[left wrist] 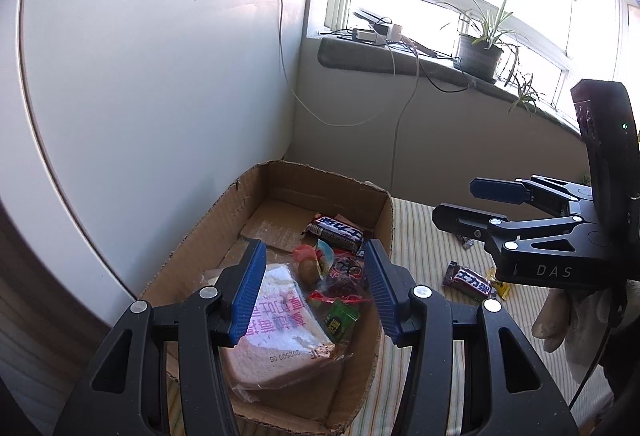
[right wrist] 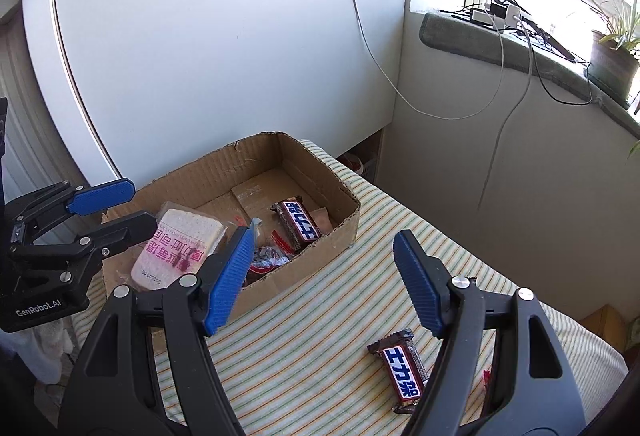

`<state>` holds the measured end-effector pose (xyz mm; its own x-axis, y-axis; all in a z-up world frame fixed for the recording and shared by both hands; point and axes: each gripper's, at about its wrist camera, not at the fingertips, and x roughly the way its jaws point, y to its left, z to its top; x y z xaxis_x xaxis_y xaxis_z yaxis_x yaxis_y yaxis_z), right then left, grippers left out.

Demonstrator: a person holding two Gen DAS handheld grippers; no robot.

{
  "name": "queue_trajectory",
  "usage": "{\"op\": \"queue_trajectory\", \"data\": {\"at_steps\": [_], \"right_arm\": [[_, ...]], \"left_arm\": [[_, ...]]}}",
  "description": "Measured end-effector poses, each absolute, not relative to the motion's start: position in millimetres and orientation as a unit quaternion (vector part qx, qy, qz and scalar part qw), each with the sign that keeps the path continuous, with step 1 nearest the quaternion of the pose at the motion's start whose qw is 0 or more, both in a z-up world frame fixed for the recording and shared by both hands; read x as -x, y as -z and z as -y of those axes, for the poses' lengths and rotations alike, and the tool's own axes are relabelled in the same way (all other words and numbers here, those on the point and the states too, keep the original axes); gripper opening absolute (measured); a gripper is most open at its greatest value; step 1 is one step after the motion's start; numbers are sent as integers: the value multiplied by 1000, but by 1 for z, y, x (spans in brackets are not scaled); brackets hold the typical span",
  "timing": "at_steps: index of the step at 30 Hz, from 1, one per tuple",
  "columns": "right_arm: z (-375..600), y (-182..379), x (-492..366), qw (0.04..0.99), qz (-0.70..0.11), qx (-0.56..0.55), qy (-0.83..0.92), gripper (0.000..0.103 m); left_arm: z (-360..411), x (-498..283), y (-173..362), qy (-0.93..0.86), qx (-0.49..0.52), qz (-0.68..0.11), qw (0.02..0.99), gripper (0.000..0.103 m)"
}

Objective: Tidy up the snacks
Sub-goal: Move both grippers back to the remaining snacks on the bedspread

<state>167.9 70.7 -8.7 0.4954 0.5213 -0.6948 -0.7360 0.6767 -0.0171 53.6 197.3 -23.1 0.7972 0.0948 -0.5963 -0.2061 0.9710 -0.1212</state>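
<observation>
The left gripper [left wrist: 316, 292] hangs over the cardboard box [left wrist: 384, 220] at lower centre of the left wrist view, fingers spread and holding nothing. Inside the box lie a wrapped sandwich [left wrist: 276, 332], a chocolate bar [left wrist: 338, 232] and small sweets that are hard to tell apart. The right gripper [right wrist: 324, 284] is also spread wide and empty, above the striped tabletop [right wrist: 304, 348]. A second chocolate bar [right wrist: 402, 372] lies on the tabletop at lower right of the right wrist view, outside the box.
</observation>
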Motion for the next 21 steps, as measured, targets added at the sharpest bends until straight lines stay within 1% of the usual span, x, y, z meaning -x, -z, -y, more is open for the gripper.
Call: {"op": "queue_trajectory", "data": {"at_steps": [12,21], "right_arm": [[9,4,-164,877,-334,133,-319,75],[85,24,-180,881,-375,113,-265,75]], "left_arm": [[-158,-50,30,-38,91,-315,944,50],[-114,-67,44,12,90,-339,937,50]]}}
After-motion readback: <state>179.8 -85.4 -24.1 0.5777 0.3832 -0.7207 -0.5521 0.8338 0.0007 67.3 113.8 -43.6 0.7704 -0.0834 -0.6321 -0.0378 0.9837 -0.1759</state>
